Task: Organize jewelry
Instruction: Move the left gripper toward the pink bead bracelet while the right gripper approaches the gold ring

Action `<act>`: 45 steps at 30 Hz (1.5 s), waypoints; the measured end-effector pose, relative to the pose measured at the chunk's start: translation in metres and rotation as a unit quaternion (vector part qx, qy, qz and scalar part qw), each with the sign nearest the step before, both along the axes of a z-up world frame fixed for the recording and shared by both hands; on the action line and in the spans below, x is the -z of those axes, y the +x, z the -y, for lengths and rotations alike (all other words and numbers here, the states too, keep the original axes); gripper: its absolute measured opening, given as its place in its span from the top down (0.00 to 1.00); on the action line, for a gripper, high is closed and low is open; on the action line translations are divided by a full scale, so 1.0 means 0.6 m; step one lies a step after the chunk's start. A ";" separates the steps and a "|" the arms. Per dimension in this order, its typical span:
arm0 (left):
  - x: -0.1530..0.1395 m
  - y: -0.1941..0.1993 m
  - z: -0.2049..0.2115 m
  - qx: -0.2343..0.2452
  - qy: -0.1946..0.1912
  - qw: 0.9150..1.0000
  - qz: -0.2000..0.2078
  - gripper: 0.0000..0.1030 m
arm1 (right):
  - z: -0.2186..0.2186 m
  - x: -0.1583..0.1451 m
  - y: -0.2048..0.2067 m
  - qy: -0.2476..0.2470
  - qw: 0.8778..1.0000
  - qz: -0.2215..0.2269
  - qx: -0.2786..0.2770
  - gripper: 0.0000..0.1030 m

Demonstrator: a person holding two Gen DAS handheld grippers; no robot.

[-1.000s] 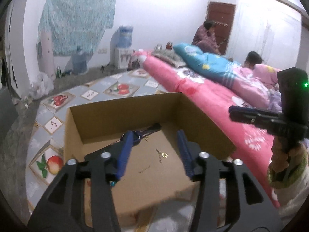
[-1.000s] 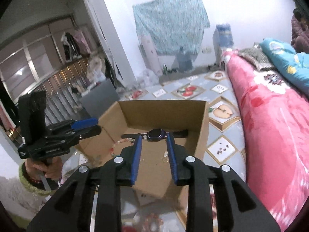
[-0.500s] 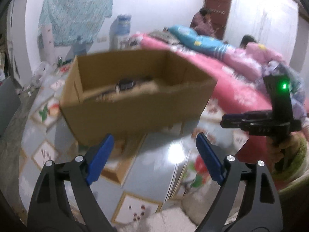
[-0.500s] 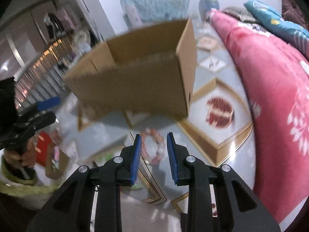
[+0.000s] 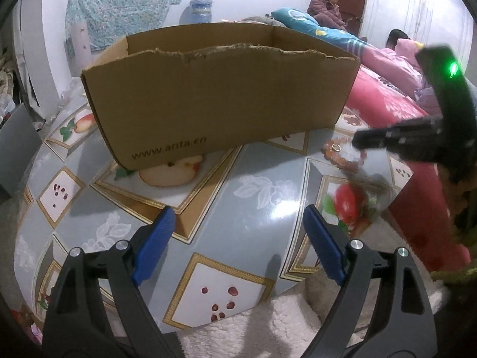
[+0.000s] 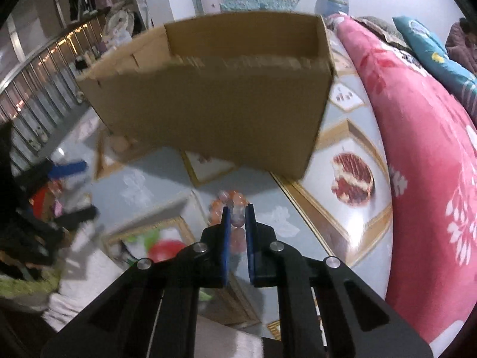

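The bead bracelet [image 6: 231, 208] lies on the patterned mat [image 6: 155, 185] just in front of the cardboard box [image 6: 214, 98], at the box's five o'clock. A second ago we looked down into that box; now we see its outer wall, so we judge a pickup is starting. Our right gripper [image 6: 237, 213] is closing, beads between its narrow blue pads; contact we cannot confirm. Our left gripper [image 5: 237, 238], now spread wider than before, holds nothing above the mat.
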State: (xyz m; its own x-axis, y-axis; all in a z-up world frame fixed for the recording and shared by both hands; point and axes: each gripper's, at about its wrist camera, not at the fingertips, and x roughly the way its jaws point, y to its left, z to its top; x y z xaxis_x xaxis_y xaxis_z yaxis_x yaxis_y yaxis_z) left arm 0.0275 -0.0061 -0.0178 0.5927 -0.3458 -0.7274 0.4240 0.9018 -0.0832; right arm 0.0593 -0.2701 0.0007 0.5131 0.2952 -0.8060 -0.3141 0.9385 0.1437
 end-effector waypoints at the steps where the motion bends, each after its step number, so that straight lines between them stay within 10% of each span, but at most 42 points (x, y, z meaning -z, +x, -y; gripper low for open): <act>1: 0.002 -0.002 -0.002 0.001 -0.002 1.000 0.000 0.19 | -0.005 -0.009 0.001 0.006 1.000 0.004 -0.002 0.91; 16: 0.012 -0.034 -0.050 -0.020 -0.020 0.999 -0.019 0.19 | -0.167 -0.031 0.056 0.083 0.993 -0.022 -0.084 0.88; 29: -0.001 0.001 0.005 0.019 0.026 0.999 -0.004 0.19 | 0.003 0.014 0.002 0.022 0.995 -0.071 0.063 0.73; 45: 0.019 0.041 0.070 0.014 0.087 0.995 -0.039 0.19 | 0.006 0.064 -0.008 -0.056 0.998 -0.018 0.018 0.06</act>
State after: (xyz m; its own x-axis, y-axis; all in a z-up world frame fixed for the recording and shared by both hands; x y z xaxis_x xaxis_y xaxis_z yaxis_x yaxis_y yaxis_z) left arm 0.0521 -0.0480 -0.0293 0.5235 -0.2262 -0.8215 0.4481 0.8931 0.0397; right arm 0.0543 -0.2739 -0.0378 0.4918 0.1840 -0.8510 -0.2770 0.9597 0.0474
